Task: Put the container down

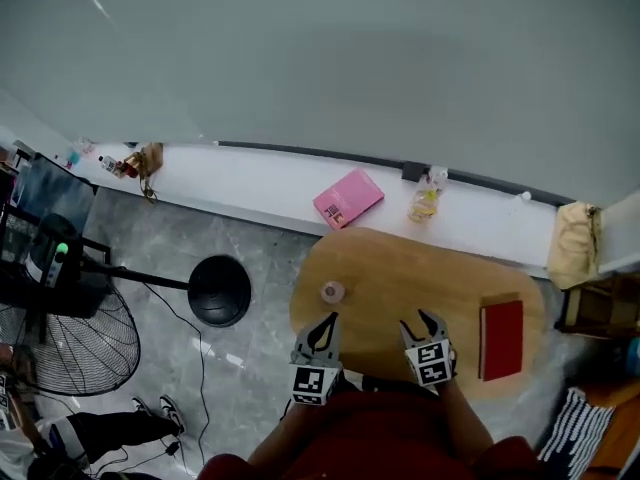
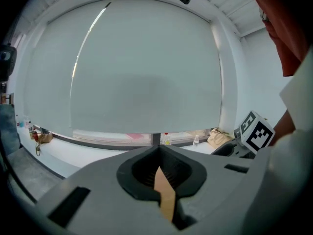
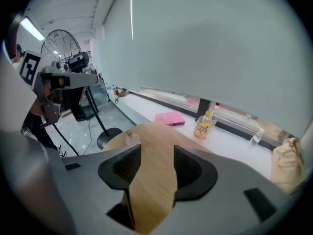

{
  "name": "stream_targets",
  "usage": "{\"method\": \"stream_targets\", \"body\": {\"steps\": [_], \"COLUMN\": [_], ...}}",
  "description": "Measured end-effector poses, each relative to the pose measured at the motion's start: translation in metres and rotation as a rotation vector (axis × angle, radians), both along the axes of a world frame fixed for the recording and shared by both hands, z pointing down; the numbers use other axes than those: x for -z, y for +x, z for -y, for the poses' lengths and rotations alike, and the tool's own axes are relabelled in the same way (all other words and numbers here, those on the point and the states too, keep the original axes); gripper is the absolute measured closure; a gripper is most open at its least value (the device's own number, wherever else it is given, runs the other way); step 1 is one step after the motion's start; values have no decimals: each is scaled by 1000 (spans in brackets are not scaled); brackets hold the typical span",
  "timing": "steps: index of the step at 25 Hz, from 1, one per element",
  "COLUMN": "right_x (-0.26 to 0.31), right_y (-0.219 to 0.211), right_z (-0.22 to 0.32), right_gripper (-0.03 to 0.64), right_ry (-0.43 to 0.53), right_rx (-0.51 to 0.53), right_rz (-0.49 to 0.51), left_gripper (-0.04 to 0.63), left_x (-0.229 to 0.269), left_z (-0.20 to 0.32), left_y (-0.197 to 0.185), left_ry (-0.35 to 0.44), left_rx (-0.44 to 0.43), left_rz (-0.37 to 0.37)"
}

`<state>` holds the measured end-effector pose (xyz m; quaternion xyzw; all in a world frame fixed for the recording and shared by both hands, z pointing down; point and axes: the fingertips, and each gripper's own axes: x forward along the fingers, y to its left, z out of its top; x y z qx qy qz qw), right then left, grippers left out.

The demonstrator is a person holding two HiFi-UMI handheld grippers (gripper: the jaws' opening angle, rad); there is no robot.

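Observation:
A small clear round container [image 1: 331, 291] stands on the oval wooden table [image 1: 400, 268], near its left end. In the right gripper view the container [image 3: 131, 137] shows just left of the jaws. My left gripper [image 1: 322, 333] hovers over the table's near edge just behind the container, apart from it; its jaws meet at the tips with nothing between them [image 2: 159, 153]. My right gripper [image 1: 425, 326] is at the near edge further right, open and empty [image 3: 157, 153], with bare wood showing through the gap.
A red book [image 1: 501, 339] lies on the table's right end. Behind, a white ledge [image 1: 250, 183] carries a pink book [image 1: 348, 198] and a drink bottle [image 1: 426, 196]. A beige bag [image 1: 571, 243] sits far right. A fan [image 1: 70, 343] and a black stand base [image 1: 220, 290] are on the floor at left.

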<state>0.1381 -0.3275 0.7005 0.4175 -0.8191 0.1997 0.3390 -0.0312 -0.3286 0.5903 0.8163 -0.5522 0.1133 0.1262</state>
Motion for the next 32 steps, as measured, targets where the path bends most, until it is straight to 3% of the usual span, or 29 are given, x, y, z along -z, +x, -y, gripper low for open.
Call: {"method": "stream_targets", "body": {"steps": [9, 18, 23, 29, 32], "right_x": [79, 177, 248, 324, 352], "right_y": [49, 76, 88, 100, 104], "right_z": [20, 45, 55, 56, 54], "right_gripper": [411, 411, 411, 411, 411], "right_ry": [160, 359, 526, 700, 762], "right_rx": [-119, -196, -227, -273, -297], "right_rz": [46, 92, 135, 173, 201], "left_gripper": [591, 591, 591, 591, 591], "left_x": [41, 99, 149, 199, 226], "left_z": [10, 33, 45, 50, 52], "left_y": [35, 46, 48, 45, 44], "left_ry": [52, 140, 245, 353, 452], "left_rx": [-43, -43, -37, -32, -37], "left_rz": [14, 52, 30, 79, 117]}}
